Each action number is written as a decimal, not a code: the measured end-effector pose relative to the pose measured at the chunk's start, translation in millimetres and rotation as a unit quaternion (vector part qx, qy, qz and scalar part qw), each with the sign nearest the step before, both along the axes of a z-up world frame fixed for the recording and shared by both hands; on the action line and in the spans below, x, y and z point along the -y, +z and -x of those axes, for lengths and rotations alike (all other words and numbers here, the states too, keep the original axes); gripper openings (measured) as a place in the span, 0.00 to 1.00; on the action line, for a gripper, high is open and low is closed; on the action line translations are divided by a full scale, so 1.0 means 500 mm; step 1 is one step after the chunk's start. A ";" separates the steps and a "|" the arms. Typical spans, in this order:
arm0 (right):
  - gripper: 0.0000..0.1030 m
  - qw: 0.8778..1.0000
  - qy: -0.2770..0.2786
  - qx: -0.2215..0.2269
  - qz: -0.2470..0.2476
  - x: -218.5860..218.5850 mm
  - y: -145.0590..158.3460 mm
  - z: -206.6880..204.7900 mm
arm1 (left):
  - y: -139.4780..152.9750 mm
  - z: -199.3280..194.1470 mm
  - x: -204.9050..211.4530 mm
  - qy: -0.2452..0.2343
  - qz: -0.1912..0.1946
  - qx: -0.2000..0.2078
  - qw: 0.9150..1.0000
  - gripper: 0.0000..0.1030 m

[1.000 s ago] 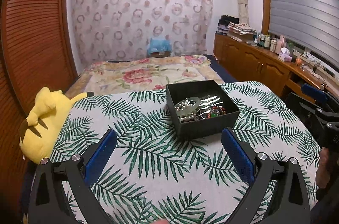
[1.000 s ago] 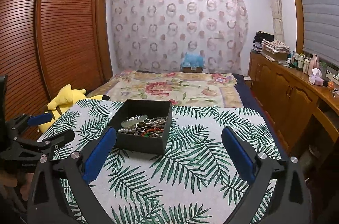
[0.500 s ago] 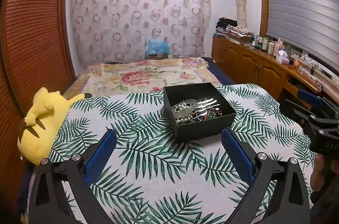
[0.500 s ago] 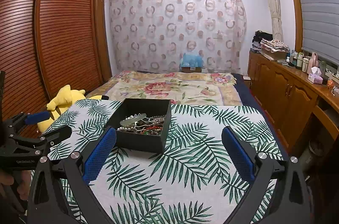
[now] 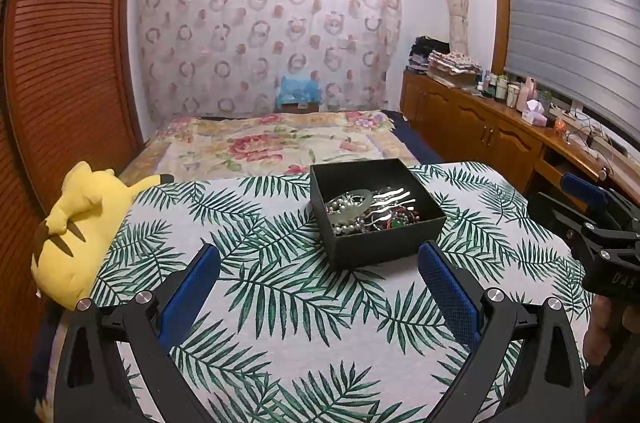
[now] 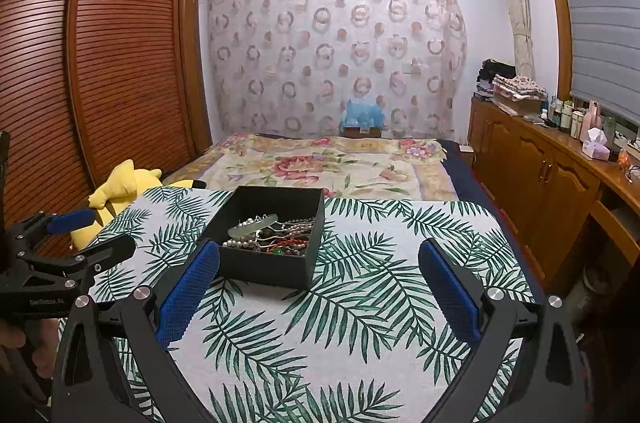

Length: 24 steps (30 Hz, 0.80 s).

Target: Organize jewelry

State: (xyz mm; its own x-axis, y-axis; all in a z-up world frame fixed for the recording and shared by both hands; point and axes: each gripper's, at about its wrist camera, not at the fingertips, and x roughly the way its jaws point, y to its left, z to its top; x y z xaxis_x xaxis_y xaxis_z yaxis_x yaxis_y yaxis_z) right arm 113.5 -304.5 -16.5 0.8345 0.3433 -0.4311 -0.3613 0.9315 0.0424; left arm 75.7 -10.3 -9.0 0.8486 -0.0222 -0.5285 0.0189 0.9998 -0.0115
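Grippers: I have my left gripper (image 5: 318, 287) and my right gripper (image 6: 318, 285) both spread wide with nothing between the blue pads, both low over the leaf-print cloth (image 5: 280, 323).
Jewelry: all I can see of it lies heaped in the black box (image 5: 384, 247), which stands on the cloth just beyond my fingertips; none shows loose on the cloth.
Step in hand: I judge this fits either an approach to the box or a finish with everything gathered in; the views do not settle which.
Next move: any pick from that heap would call for a fine pinch on one strand, since the pieces lie tangled.
Count, box: one, lidless.
Count, grippers: two.
Count, jewelry: a pale bangle (image 6: 253, 226), a silver comb-like piece (image 5: 394, 197), pearl strands (image 5: 344, 223); the full number I cannot tell.
Count, yellow plush toy (image 5: 76, 235): one, at the cloth's left edge.
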 end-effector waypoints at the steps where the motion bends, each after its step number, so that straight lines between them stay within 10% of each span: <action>1: 0.97 1.000 0.000 0.000 0.000 0.000 0.000 0.000 | 0.000 0.000 0.000 -0.001 0.001 0.000 1.000 0.93; 24: 0.98 1.000 -0.001 0.000 0.000 -0.003 -0.003 0.000 | 0.000 -0.003 0.011 0.001 0.010 0.002 1.000 0.93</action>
State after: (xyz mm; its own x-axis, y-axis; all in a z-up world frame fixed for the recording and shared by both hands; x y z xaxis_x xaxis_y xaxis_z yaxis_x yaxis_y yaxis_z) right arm 113.3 -302.8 -17.8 0.8345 0.3424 -0.4317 -0.3602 0.9319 0.0429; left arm 77.3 -15.7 -9.1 0.8511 -0.0302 -0.5241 0.0167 0.9994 -0.0306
